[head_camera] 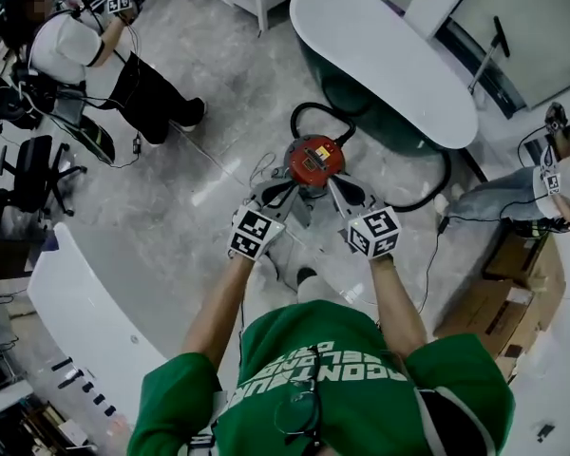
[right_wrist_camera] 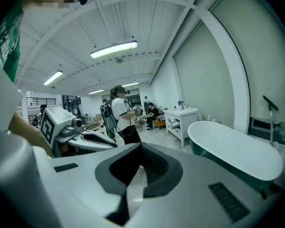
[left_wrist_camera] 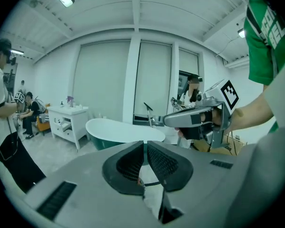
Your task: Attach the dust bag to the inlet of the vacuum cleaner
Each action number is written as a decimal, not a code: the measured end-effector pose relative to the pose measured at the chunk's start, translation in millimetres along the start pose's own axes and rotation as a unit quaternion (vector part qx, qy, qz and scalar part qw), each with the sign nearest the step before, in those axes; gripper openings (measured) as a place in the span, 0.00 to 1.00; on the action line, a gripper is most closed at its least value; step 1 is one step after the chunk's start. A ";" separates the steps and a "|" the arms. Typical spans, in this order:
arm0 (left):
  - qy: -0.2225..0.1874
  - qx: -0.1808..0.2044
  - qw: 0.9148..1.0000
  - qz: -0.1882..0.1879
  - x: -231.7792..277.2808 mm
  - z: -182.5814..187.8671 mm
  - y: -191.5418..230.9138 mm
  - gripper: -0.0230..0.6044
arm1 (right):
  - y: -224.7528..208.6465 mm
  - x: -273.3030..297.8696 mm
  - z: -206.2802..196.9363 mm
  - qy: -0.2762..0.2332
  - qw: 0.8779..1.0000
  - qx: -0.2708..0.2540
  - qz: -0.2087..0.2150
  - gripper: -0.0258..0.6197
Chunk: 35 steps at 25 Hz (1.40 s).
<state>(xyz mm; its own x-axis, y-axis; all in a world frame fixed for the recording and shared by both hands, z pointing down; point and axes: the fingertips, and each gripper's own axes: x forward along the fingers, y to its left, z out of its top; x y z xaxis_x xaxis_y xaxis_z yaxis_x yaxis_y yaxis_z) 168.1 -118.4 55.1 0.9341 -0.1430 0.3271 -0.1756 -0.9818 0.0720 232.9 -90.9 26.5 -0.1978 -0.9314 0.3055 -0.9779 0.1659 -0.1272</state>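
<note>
The red, round vacuum cleaner [head_camera: 313, 160] stands on the grey floor with its black hose [head_camera: 309, 112] looped behind it. I cannot make out a dust bag in any view. Both grippers are held up side by side over the vacuum, well above the floor. My left gripper [head_camera: 277, 196] [left_wrist_camera: 145, 148] is shut, its dark pads meeting at the tip with nothing between them. My right gripper [head_camera: 344, 196] [right_wrist_camera: 138, 151] is also shut and empty. Each gripper view shows the other gripper alongside: the right one [left_wrist_camera: 180, 119] and the left one [right_wrist_camera: 85, 139].
A white bathtub with a dark green outside [head_camera: 380, 55] [right_wrist_camera: 237, 151] stands just beyond the vacuum. One person [head_camera: 85, 55] stands at the upper left, and another person [head_camera: 551, 179] sits at the right edge. Cardboard boxes [head_camera: 494, 302] lie at the right. A white cabinet [left_wrist_camera: 66, 120] stands further back.
</note>
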 end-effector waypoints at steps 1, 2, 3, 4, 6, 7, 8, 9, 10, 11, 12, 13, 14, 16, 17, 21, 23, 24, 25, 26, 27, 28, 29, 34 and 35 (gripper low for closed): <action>-0.006 -0.003 1.000 0.006 -4.2 5.8 -5.6 0.08 | 1.8 -6.5 2.6 -0.001 1.000 0.002 -0.001 0.05; -0.012 -0.006 1.000 0.013 -8.7 10.8 -10.7 0.08 | 3.5 -12.9 4.3 -0.001 1.000 0.004 -0.001 0.05; -0.020 -0.009 1.000 0.021 -13.7 15.3 -15.1 0.07 | 5.1 -19.3 5.1 -0.001 1.000 0.006 -0.001 0.05; -0.028 -0.014 0.999 0.030 -18.8 19.2 -18.7 0.07 | 6.5 -25.4 5.5 -0.002 1.000 0.008 0.001 0.05; -0.043 -0.025 0.998 0.049 -28.6 25.0 -24.0 0.07 | 8.5 -36.8 6.2 -0.005 1.000 0.013 0.007 0.05; -0.050 -0.030 0.997 0.058 -32.9 27.0 -26.6 0.07 | 9.1 -42.1 6.4 -0.008 1.000 0.014 0.010 0.05; -0.055 -0.034 0.996 0.064 -37.0 28.2 -29.9 0.06 | 9.8 -47.3 6.4 -0.010 1.000 0.015 0.012 0.05; -0.058 -0.038 0.995 0.070 -40.7 28.3 -33.5 0.06 | 10.9 -52.3 6.2 -0.011 1.000 0.015 0.014 0.05; -0.060 -0.044 0.994 0.076 -44.2 27.4 -36.9 0.06 | 12.4 -57.3 5.9 -0.012 1.000 0.015 0.016 0.05; -0.062 -0.050 0.993 0.082 -47.6 26.2 -40.4 0.06 | 14.2 -62.2 5.5 -0.013 1.000 0.015 0.018 0.05; -0.063 -0.055 0.993 0.087 -50.6 24.9 -44.4 0.06 | 16.2 -67.4 4.7 -0.013 1.000 0.013 0.021 0.05; -0.064 -0.059 0.992 0.093 -53.4 23.6 -48.9 0.06 | 18.2 -72.6 3.6 -0.012 1.000 0.011 0.023 0.05; -0.065 -0.062 0.991 0.097 -55.7 22.7 -53.7 0.06 | 20.0 -77.6 2.4 -0.011 1.000 0.007 0.026 0.05; -0.066 -0.064 0.990 0.102 -59.4 21.9 -63.6 0.05 | 23.6 -86.9 0.1 -0.010 1.000 -0.001 0.029 0.05; -0.068 -0.065 0.990 0.104 -61.0 22.1 -68.2 0.05 | 25.6 -90.9 -0.7 -0.009 0.999 -0.004 0.030 0.05; -0.076 -0.074 0.989 0.106 -66.5 25.7 -82.7 0.04 | 33.4 -104.5 -3.7 -0.007 0.999 -0.004 0.040 0.05; -0.077 -0.075 0.989 0.105 -68.5 27.3 -88.2 0.04 | 36.1 -110.3 -4.8 -0.005 0.999 -0.005 0.040 0.05; -0.077 -0.074 0.989 0.104 -70.3 27.9 -91.4 0.04 | 37.9 -113.1 -5.8 -0.004 0.999 -0.005 0.039 0.05; -0.077 -0.073 0.989 0.103 -72.8 27.9 -94.8 0.04 | 40.1 -115.6 -7.1 -0.003 0.999 -0.004 0.038 0.05; -0.077 -0.072 0.989 0.102 -75.7 27.6 -97.8 0.04 | 42.5 -117.3 -8.4 -0.001 0.999 -0.004 0.037 0.05; -0.077 -0.070 0.989 0.100 -78.6 27.1 -100.2 0.04 | 45.0 -118.3 -9.5 -0.001 0.999 -0.004 0.036 0.05; -0.077 -0.069 0.990 0.097 -81.5 26.3 -102.4 0.04 | 47.6 -118.9 -10.5 0.000 0.999 -0.003 0.035 0.05; -0.077 -0.069 0.990 0.093 -84.3 25.4 -104.6 0.04 | 50.6 -119.5 -11.7 0.000 0.999 -0.003 0.033 0.05; -0.076 -0.063 0.992 0.072 -103.7 17.8 -114.1 0.04 | 70.0 -125.4 -16.5 0.003 1.000 -0.010 0.019 0.05; -0.075 -0.063 0.993 0.072 -109.7 15.9 -114.1 0.04 | 75.0 -126.5 -16.9 0.003 1.000 -0.009 0.017 0.05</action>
<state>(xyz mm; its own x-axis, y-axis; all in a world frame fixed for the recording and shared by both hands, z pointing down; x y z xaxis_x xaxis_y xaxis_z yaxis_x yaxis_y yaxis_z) 90.6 7.4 -3.9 0.9304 -0.3080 0.1986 -0.3401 -0.9276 0.1549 183.5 44.8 -5.6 -0.2311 -0.9235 0.3061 -0.9717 0.2035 -0.1199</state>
